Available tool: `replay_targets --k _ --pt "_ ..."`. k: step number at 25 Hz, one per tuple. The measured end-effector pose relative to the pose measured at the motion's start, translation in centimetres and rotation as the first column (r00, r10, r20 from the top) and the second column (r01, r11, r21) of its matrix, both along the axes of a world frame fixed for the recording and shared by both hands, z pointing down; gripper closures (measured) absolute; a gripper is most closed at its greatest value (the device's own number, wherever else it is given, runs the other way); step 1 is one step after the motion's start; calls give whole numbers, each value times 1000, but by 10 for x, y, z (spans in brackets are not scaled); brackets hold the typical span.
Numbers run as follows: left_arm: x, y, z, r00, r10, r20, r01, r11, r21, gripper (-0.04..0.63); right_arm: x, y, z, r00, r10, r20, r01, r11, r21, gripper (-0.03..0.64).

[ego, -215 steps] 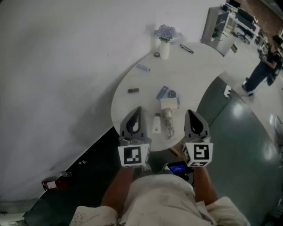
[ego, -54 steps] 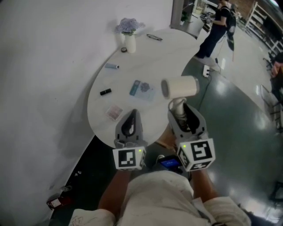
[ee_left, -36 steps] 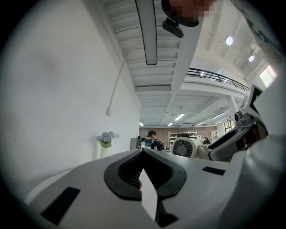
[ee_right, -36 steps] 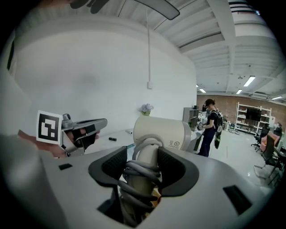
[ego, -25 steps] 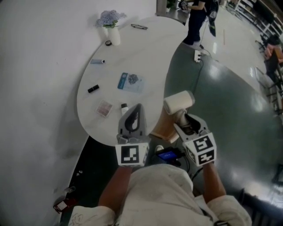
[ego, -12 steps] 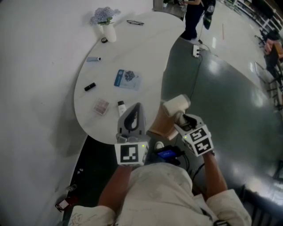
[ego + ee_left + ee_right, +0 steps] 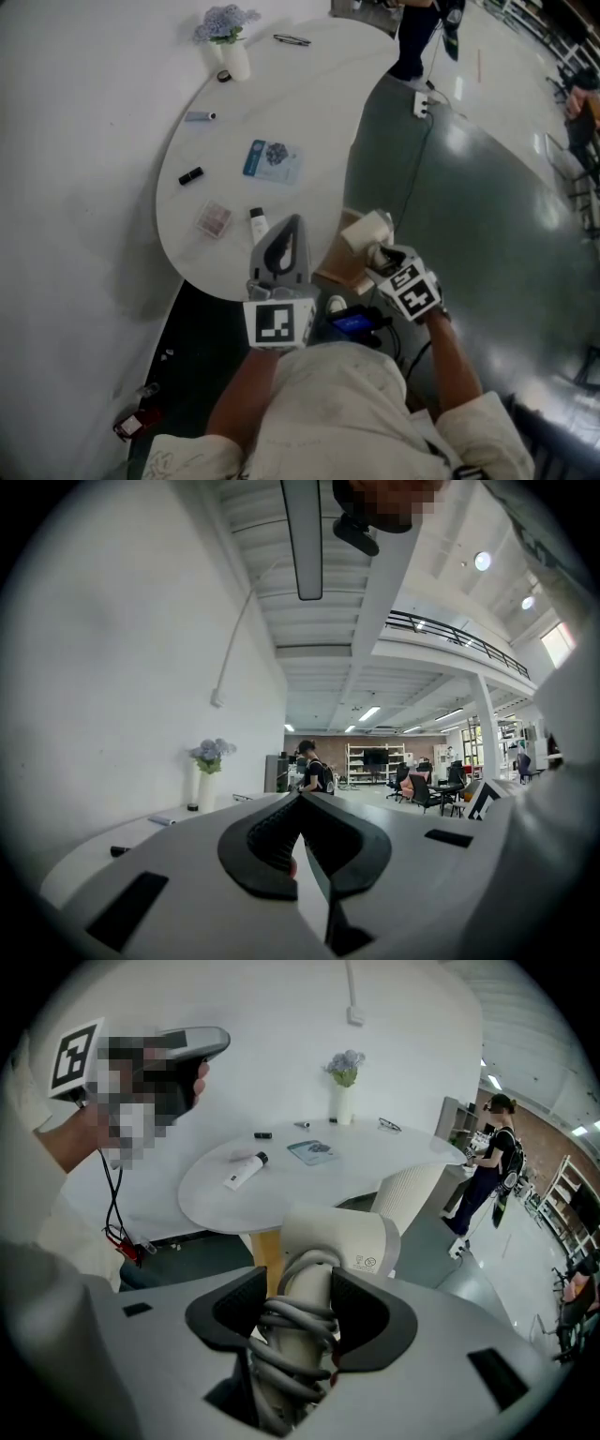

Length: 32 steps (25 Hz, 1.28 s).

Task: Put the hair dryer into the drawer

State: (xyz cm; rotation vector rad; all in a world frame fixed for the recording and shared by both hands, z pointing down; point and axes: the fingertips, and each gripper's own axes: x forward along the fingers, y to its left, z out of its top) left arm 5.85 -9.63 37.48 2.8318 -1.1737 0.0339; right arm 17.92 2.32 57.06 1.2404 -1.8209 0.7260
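Note:
The cream hair dryer [image 7: 366, 230] has its grey cord wound round the handle. My right gripper [image 7: 386, 255] is shut on that handle and holds it off the table's near-right edge, over a wooden box-like unit [image 7: 337, 269]. In the right gripper view the hair dryer [image 7: 337, 1241] stands upright between the jaws of the right gripper [image 7: 298, 1312], head on top, with the wooden unit [image 7: 265, 1262] just behind it. My left gripper [image 7: 283, 246] hovers over the white table's [image 7: 309, 103] near edge, shut with nothing in it. The left gripper [image 7: 302, 808] points level across the room.
On the table lie a white tube [image 7: 257, 225], a blue packet [image 7: 273, 161], a small palette [image 7: 213, 219], a black stick [image 7: 190, 175] and a vase of flowers [image 7: 228, 37]. A ribbed white pedestal [image 7: 408, 1194] stands under it. A person [image 7: 419, 33] stands beyond, by a floor cable [image 7: 412, 178].
The hair dryer, first lying on the table, has been taken up by my right gripper and carried down off the table's edge toward the wooden unit. The left gripper has stayed put.

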Motion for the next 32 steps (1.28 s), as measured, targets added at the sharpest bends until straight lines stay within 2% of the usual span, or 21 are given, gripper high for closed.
replay_targets --k 12,32 --pt "0 -2 6 1000 -17 6 17 1000 -10 594 -5 4 49 993 -114 -38 106 981 -163 389" --pt "-17 0 7 997 -75 9 75 997 -20 594 -23 -22 94 954 -284 -93 249 928 -276 388"
